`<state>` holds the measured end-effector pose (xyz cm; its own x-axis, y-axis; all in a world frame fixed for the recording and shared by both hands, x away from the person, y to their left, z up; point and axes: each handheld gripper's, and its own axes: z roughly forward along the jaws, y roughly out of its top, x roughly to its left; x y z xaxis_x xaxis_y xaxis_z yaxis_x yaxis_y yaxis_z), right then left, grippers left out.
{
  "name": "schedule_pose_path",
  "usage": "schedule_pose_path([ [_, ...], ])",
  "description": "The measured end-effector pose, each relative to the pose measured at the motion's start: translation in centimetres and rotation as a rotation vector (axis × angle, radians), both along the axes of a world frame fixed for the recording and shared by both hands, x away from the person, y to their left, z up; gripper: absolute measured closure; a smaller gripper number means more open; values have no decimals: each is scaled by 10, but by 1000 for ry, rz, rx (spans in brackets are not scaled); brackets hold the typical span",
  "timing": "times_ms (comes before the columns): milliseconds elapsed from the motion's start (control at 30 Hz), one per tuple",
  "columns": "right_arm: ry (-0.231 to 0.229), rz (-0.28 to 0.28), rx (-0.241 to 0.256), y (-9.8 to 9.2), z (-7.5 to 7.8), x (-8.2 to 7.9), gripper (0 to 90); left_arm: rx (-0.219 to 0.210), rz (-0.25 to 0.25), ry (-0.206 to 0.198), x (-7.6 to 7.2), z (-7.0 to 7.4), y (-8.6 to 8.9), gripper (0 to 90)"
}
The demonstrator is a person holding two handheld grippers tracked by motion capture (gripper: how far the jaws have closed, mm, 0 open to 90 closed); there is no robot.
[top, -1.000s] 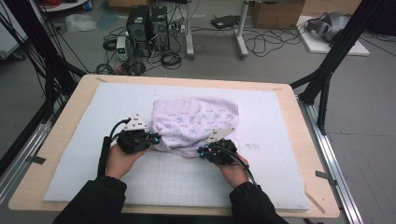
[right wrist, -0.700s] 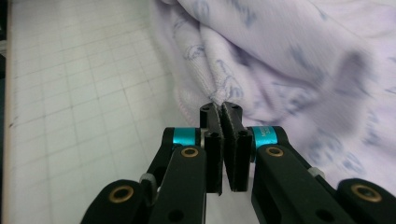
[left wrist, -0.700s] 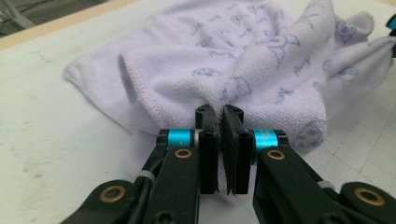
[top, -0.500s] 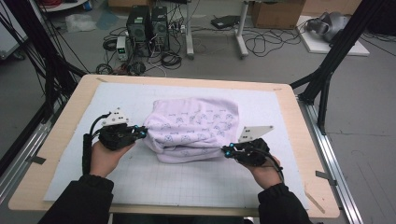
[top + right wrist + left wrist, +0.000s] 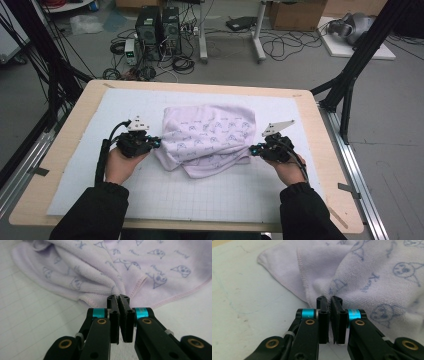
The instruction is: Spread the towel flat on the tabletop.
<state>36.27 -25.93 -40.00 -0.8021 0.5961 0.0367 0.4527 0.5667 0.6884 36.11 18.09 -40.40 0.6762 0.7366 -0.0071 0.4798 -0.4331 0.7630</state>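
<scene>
You are working at a pale wooden worktop [image 5: 70,150] covered by a white mat [image 5: 210,190] ruled in a fine grid. Beyond its far edge the grey floor carries two computer towers [image 5: 159,26], loose coils of cable [image 5: 280,47] and a cardboard box [image 5: 295,12]; black frame legs [image 5: 357,60] stand at both sides.

The towel [image 5: 207,137] lies near the middle of the mat, closer to the far edge. It is pale lilac terry printed with small blue cartoon faces and words, with a stitched hem. It is bunched and folded over itself, with creases running across it between your two hands.

Your left hand-held gripper [image 5: 156,143] meets the towel's left edge; in the left gripper view its jaws are pressed together on a fold of the cloth [image 5: 329,293]. Your right hand-held gripper [image 5: 253,149] sits at the towel's right edge, and in the right gripper view its jaws pinch a gathered bit of hem [image 5: 117,291].
</scene>
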Motion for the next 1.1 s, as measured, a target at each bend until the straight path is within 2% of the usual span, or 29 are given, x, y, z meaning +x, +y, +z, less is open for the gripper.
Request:
schedule_pose_path([
  [100, 11, 2, 27, 1, -2, 1, 831, 4, -5, -3, -2, 1, 0, 813],
  [133, 3, 3, 34, 2, -1, 0, 738, 5, 4, -9, -3, 3, 1, 758],
  [167, -1, -9, 41, 2, 0, -1, 722, 3, 17, -19, -5, 7, 4, 696],
  [200, -1, 6, 50, 1, 2, -3, 712, -9, 17, -22, -7, 9, 5, 641],
  [300, -26, 13, 59, 1, 9, -10, 673, -42, 4, -42, -18, 18, 11, 585],
  [400, -71, 20, 72, 3, 18, -24, 622, -85, -20, -48, -29, 20, 14, 560],
  [500, -90, 55, 70, 11, 21, -35, 615, -105, -49, -41, -38, 14, 12, 544],
  [567, -104, 79, 81, 17, 19, -41, 602, -102, -53, -35, -41, 9, 8, 474],
  [600, -101, 85, 87, 21, 17, -43, 599, -106, -58, -29, -42, 6, 5, 438],
  [733, -87, 127, 87, 36, 3, -47, 566, -99, -93, 3, -44, -6, -4, 416],
  [800, -89, 133, 77, 42, -3, -47, 560, -90, -105, 11, -43, -10, -8, 420],
  [867, -87, 134, 81, 46, -7, -46, 552, -83, -130, 38, -40, -15, -12, 457],
  [967, -96, 133, 62, 50, -11, -43, 545, -33, -132, 51, -36, -22, -20, 548],
  [1100, -96, 148, 48, 60, -17, -39, 549, -6, -127, 46, -28, -26, -28, 829],
])
